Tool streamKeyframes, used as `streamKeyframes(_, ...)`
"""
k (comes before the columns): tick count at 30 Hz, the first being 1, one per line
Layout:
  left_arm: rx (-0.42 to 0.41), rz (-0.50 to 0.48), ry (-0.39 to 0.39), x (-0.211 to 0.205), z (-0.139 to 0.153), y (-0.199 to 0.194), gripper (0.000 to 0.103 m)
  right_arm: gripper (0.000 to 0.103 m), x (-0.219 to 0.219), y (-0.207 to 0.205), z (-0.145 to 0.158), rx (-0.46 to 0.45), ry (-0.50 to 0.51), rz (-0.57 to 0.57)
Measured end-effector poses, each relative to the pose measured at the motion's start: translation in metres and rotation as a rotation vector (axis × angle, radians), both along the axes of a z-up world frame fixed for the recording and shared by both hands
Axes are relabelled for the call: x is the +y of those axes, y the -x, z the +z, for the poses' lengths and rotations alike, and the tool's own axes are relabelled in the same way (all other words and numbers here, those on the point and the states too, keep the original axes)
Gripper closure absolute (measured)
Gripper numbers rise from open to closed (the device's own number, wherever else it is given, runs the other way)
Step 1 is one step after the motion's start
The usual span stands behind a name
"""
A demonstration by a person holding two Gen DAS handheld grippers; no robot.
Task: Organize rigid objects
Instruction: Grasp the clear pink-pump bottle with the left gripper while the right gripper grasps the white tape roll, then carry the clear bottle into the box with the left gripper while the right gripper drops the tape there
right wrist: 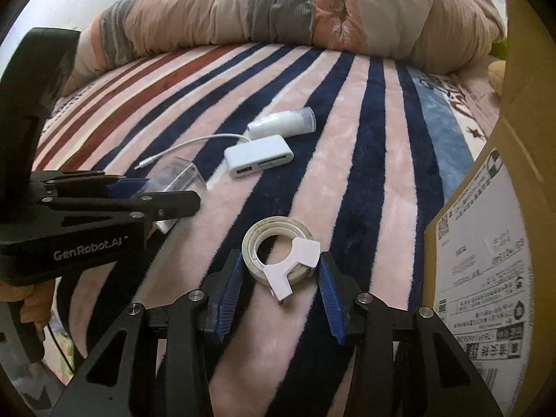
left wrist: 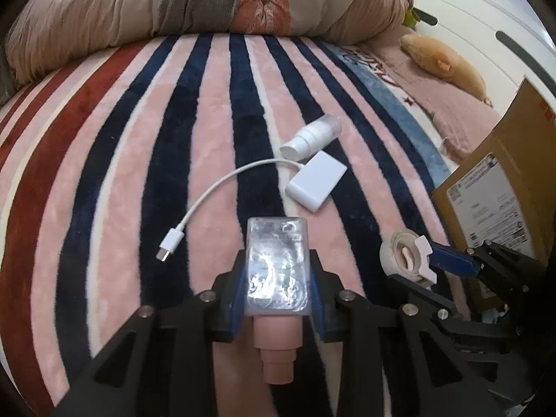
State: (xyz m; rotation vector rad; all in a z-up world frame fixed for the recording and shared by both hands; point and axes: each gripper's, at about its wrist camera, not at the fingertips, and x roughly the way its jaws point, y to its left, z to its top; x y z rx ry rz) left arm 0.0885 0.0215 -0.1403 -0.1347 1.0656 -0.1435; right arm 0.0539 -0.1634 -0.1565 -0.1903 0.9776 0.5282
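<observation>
My left gripper (left wrist: 276, 271) is clamped on a clear bottle (left wrist: 277, 264) above the striped blanket (left wrist: 104, 160), while my right gripper (right wrist: 281, 274) grips a tape roll (right wrist: 278, 253) beside the cardboard box (right wrist: 486, 260), the white adapter (right wrist: 259, 160) lying farther back.

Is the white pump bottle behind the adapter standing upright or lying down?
Lying down. The white pump bottle rests on its side on the striped blanket, just behind the white adapter.
</observation>
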Motion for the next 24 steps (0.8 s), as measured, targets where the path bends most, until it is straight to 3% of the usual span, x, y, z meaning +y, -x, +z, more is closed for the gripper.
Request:
streamKeyframes(5, -0.07, -0.008, -0.007, 0.01, 0.029, 0.018, 0.075, 0.064, 0.003, 0.014, 0.027, -0.051, -0.051, 0.032)
streamKeyframes(14, -0.266, -0.057, -0.018, 0.015, 0.126, 0.05, 0.075, 0.064, -0.003, 0.049, 0.113, -0.226, -0.173, 0.05)
streamKeyframes(20, -0.348, -0.162, -0.021, -0.025, 0.173, 0.05, 0.075, 0.064, -0.053, 0.06, 0.166, -0.361, -0.223, -0.041)
streamKeyframes(24, -0.389, -0.295, 0.019, -0.074, 0.2, 0.045, 0.075, 0.064, -0.103, 0.057, 0.178, -0.4, -0.179, -0.17)
